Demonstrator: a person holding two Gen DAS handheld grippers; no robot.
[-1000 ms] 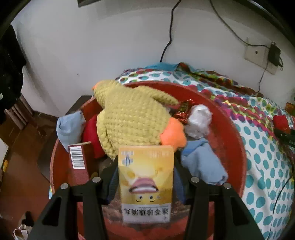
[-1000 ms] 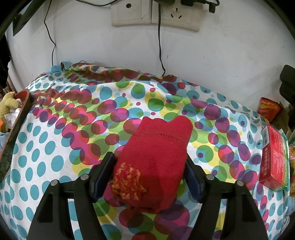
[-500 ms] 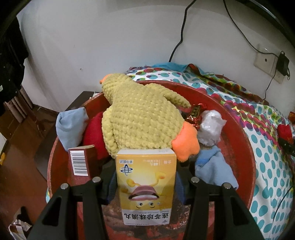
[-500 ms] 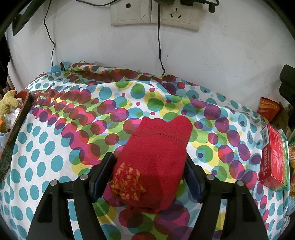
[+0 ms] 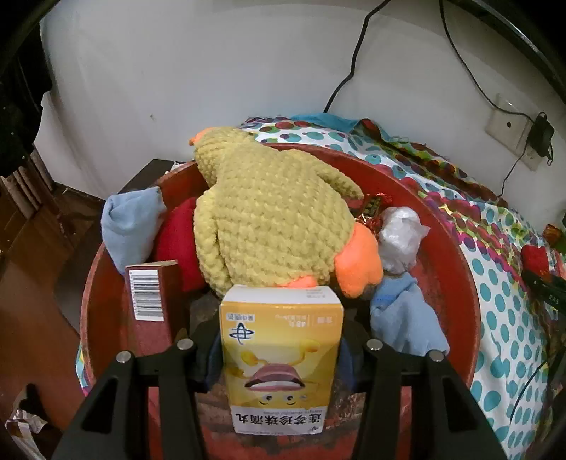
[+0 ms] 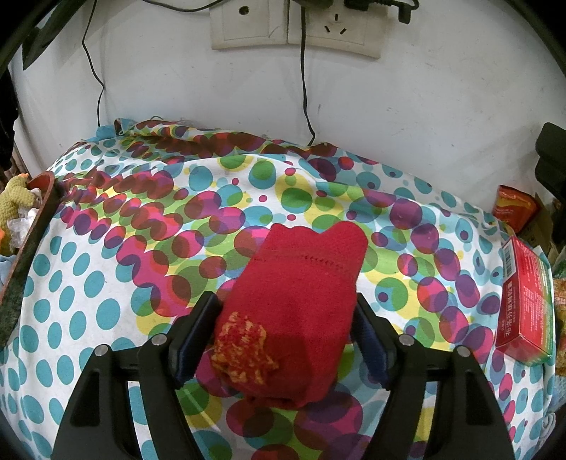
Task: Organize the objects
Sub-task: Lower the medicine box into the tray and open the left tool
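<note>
My left gripper is shut on a yellow medicine box and holds it over the near side of a red round basin. The basin holds a yellow knitted duck, a dark red box with a barcode, blue cloths, a red cloth and a crumpled plastic bag. My right gripper is shut on a folded red knitted cloth just above the polka-dot bedspread.
A red box lies on the bedspread at the right, with a red snack bag behind it. The basin's rim shows at the far left. Wall sockets and cables hang on the white wall behind.
The left gripper with the yellow box has drawn a little closer over the basin and swung left. The right gripper and red cloth have not moved.
</note>
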